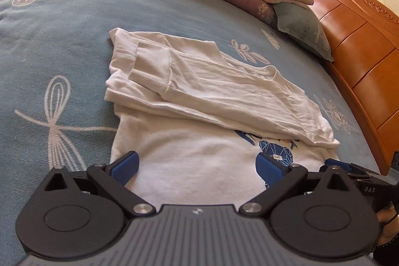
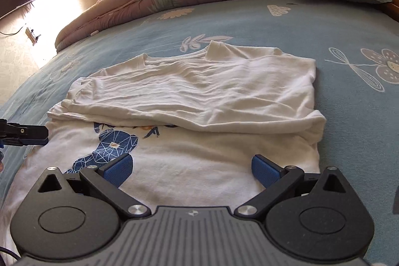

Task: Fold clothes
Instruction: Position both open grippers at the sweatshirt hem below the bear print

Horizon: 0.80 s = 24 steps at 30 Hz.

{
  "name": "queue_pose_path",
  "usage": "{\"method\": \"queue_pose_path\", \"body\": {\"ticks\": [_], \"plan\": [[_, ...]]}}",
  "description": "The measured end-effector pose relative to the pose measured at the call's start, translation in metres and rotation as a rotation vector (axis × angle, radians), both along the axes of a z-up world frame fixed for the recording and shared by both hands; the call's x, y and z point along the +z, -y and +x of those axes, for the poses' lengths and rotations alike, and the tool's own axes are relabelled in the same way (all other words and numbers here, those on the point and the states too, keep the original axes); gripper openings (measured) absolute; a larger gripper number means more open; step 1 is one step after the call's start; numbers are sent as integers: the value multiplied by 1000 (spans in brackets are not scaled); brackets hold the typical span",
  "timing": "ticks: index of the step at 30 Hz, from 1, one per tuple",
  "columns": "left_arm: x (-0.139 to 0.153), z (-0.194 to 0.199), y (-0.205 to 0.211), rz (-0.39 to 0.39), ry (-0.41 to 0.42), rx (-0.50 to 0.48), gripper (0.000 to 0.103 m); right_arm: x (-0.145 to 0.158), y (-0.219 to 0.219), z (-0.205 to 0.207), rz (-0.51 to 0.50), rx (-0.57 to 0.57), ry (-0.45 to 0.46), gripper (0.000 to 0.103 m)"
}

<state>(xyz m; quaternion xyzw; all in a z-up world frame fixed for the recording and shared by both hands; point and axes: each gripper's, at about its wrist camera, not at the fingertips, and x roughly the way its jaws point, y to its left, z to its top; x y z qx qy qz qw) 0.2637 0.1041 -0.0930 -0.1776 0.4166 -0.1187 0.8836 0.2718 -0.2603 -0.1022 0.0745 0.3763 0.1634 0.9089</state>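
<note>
Grippers wide open, holding nothing: left gripper, right gripper, both low over near half of white shirt. Shirt on blue bedsheet, far part folded toward 6 o'clock, covering blue print. For next fold: pinch near hem corners evenly, lift together toward 12, align edges.

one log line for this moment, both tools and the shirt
left tool: open | right tool: open | white shirt: partly folded on bed, print exposed | grasp: none

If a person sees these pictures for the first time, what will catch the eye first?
A white T-shirt lies half folded in the middle of the blue flowered bedsheet, its upper part laid over a blue geometric print. The right claw and the left claw stand wide open at its near hem.
</note>
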Motion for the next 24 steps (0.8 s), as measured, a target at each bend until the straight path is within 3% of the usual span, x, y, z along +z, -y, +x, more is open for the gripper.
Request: {"method": "queue_pose_path", "body": {"ticks": [5, 10, 13, 18, 20, 24], "plan": [[16, -20, 9, 78, -18, -10, 99, 11, 12, -41, 18, 0, -39, 103], [35, -71, 45, 124, 40, -150, 100, 25, 14, -93, 85, 55, -81, 103], [28, -103, 68, 155, 14, -198, 100, 32, 15, -124, 125, 88, -108, 103], [3, -143, 86, 148, -59, -232, 100, 9, 7, -171, 115, 107, -194, 103], [0, -155, 89, 182, -23, -236, 100, 8, 14, -186, 126, 101, -168, 103], [-2, -161, 89, 204, -33, -231, 102, 9, 29, -194, 132, 47, -186, 103]]}}
